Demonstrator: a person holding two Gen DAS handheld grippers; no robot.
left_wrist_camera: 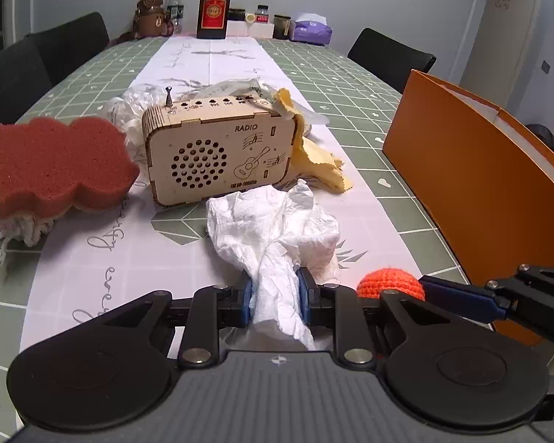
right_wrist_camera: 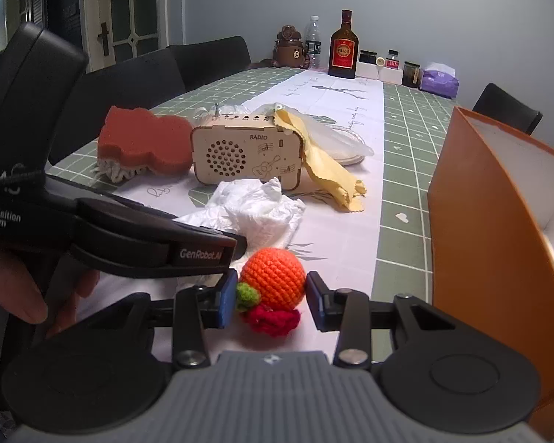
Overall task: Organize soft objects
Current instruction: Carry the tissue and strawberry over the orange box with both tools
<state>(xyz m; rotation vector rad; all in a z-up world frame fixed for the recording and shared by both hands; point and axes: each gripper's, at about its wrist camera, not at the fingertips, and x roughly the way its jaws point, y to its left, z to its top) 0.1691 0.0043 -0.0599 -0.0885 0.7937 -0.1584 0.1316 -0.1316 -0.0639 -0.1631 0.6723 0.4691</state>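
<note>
My left gripper (left_wrist_camera: pixel 276 295) is shut on a crumpled white tissue (left_wrist_camera: pixel 273 221), whose near end is pinched between the blue pads while the rest lies on the table runner. My right gripper (right_wrist_camera: pixel 270 295) is shut on an orange crochet ball (right_wrist_camera: pixel 273 277) with a green leaf (right_wrist_camera: pixel 247 293); a red crochet piece (right_wrist_camera: pixel 273 319) sits just under it. In the left wrist view the ball (left_wrist_camera: pixel 389 282) shows to the right of my left gripper. A red sponge (left_wrist_camera: pixel 59 162) rests on a white knitted piece (left_wrist_camera: pixel 22 225). A yellow cloth (left_wrist_camera: pixel 314 162) drapes off the wooden radio (left_wrist_camera: pixel 218 155).
An open orange box (right_wrist_camera: pixel 498 221) stands close on the right. Thin plastic (left_wrist_camera: pixel 129 110) lies behind the radio. Bottles (left_wrist_camera: pixel 213 3), jars and a purple tissue pack (left_wrist_camera: pixel 310 29) line the table's far end. Black chairs (left_wrist_camera: pixel 391 55) stand along both sides. A hand (right_wrist_camera: pixel 14 288) holds the left gripper.
</note>
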